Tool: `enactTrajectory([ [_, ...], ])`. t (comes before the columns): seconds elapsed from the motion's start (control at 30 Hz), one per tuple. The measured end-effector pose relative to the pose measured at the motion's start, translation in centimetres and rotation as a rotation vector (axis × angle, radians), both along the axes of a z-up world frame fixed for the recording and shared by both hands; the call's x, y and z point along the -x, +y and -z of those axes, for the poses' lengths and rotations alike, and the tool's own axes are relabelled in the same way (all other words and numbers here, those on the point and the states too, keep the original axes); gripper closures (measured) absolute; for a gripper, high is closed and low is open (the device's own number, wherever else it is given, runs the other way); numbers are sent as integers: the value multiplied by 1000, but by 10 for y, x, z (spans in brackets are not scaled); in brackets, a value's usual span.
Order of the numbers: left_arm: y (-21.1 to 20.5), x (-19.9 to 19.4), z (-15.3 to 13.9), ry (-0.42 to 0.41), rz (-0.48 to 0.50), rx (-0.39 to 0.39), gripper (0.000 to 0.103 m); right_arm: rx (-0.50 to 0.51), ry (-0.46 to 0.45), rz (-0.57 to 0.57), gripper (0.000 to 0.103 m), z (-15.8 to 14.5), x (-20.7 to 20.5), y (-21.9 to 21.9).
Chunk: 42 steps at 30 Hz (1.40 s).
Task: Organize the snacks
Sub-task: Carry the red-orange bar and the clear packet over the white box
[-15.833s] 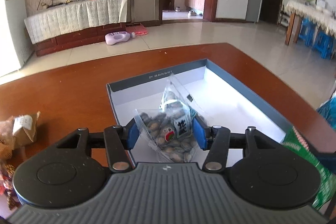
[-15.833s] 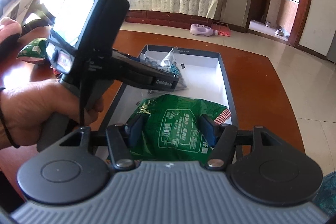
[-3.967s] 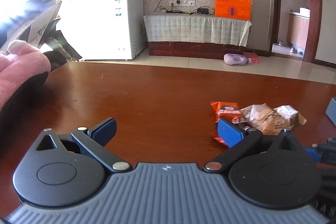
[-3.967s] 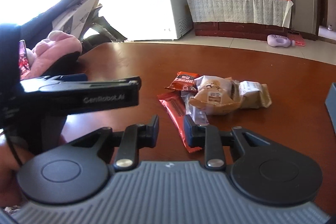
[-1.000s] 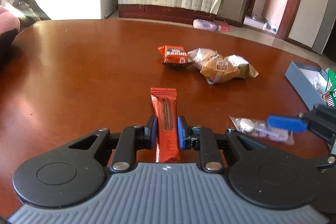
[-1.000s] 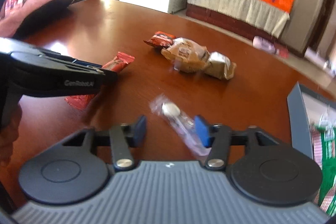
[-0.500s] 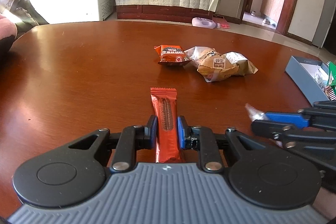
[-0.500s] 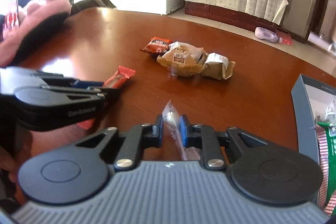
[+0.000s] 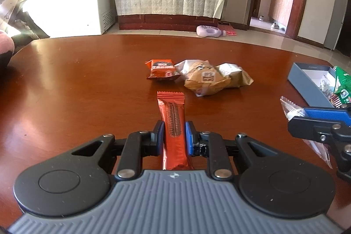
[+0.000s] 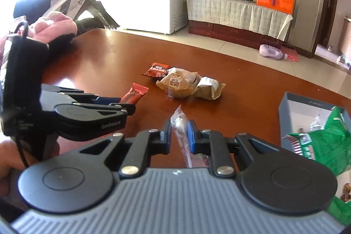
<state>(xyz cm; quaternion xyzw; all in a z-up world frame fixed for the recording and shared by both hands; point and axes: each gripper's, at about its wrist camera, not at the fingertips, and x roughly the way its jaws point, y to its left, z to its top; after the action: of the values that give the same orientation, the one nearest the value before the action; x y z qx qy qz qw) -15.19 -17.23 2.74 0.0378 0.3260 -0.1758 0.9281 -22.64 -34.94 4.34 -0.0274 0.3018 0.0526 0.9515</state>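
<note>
Snacks are being gathered two at a time. A second ago the right gripper [image 10: 178, 134] stood spread around the clear candy packet [image 10: 179, 124] on the wooden table [image 9: 87, 80]; now its pads pinch that packet, which looks lifted off the wood. The left gripper [image 9: 174, 135] keeps its clamp on the red cookie bar [image 9: 172, 115], unchanged. Both tools are loaded — so the next step is likely carrying both to the grey box [image 10: 307, 102] at the right, where a green bag [image 10: 324, 142] already lies. Three wrapped snacks [image 9: 197, 76] remain mid-table.
</note>
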Motion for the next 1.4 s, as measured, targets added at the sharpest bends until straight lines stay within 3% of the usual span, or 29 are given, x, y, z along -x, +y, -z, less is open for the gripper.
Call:
enactTrajectory([
  [1.0, -60, 34, -15, -69, 95, -2, 79, 11, -104, 40, 85, -27, 64, -23],
  [1.4, -96, 50, -25, -115, 149, -1, 79, 28, -133, 86, 85, -35, 83, -52],
])
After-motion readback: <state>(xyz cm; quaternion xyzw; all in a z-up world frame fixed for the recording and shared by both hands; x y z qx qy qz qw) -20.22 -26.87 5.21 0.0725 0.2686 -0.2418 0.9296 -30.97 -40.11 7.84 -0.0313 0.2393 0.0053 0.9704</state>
